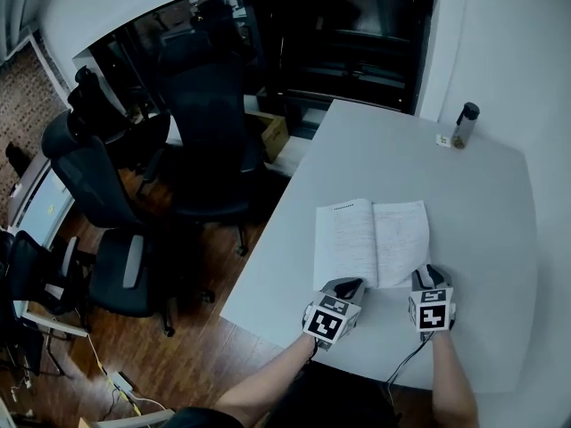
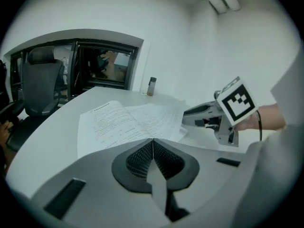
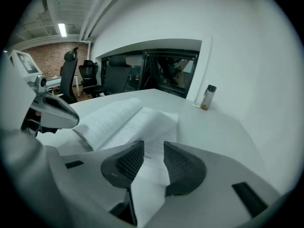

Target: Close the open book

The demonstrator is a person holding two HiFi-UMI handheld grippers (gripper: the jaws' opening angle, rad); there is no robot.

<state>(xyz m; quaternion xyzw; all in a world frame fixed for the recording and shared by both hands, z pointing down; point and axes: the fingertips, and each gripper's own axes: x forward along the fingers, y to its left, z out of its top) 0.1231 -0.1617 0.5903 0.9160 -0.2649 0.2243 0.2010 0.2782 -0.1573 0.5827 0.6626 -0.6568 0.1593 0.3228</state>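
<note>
An open book (image 1: 372,239) with printed white pages lies flat on the white table (image 1: 482,212). My left gripper (image 1: 350,283) is at the book's near left edge, and its pads meet with nothing between them (image 2: 153,144). My right gripper (image 1: 428,273) is at the near right corner. In the right gripper view its jaws (image 3: 153,153) stand a little apart, with the corner of the right-hand page (image 3: 154,148) in the gap; the pads do not press on it. The book (image 2: 123,120) (image 3: 118,118) spreads out ahead of both grippers.
A dark-capped bottle (image 1: 464,125) (image 3: 207,97) and a small white item (image 1: 443,140) stand at the table's far right. Black office chairs (image 1: 205,123) and a cardboard box (image 1: 272,136) crowd the floor to the left. The table's left edge (image 1: 268,239) runs close beside the book.
</note>
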